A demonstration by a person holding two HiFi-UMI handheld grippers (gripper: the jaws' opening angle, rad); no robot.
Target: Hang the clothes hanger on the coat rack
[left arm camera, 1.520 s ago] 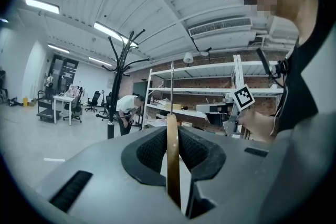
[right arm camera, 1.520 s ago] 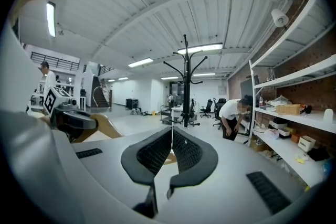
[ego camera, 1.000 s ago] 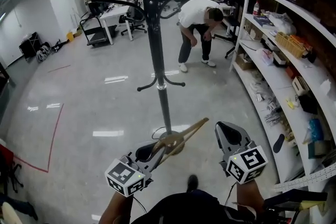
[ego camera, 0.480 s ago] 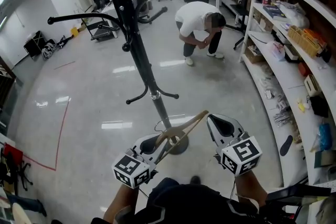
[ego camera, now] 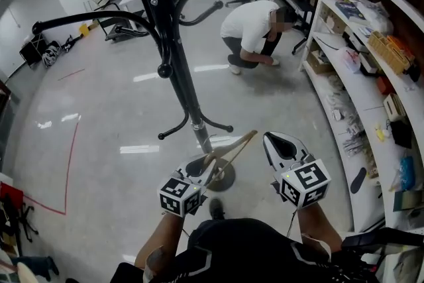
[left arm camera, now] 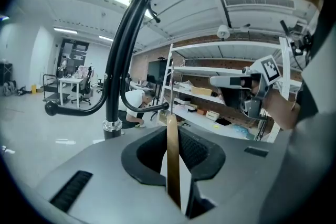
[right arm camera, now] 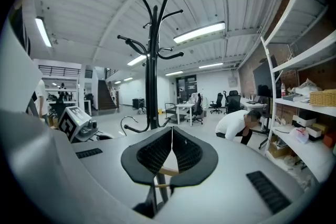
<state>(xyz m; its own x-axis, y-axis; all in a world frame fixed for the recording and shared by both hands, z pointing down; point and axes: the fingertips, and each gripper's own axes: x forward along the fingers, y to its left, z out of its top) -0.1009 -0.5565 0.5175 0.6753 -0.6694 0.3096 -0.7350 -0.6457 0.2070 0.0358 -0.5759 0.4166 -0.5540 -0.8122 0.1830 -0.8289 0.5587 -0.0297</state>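
Observation:
A black coat rack (ego camera: 173, 63) with curved arms stands on the grey floor just ahead of me. My left gripper (ego camera: 201, 170) is shut on a wooden clothes hanger (ego camera: 233, 150), which slants up to the right in front of the rack's round base. In the left gripper view the hanger (left arm camera: 172, 165) stands on edge between the pads, and the rack pole (left arm camera: 118, 60) rises at the left. My right gripper (ego camera: 281, 145) is beside the hanger's right end, jaws together with nothing between them. In the right gripper view the rack (right arm camera: 153, 71) stands ahead, left of centre.
A person in a white shirt (ego camera: 255, 26) crouches on the floor beyond the rack. White shelves (ego camera: 371, 63) full of items run along the right wall. Desks and office chairs stand at the back. A red tape line (ego camera: 69, 162) marks the floor at left.
I have come closer to the rack, whose arms now reach over the view. Both grippers and the hanger moved toward its base. The person beyond has sunk into a crouch.

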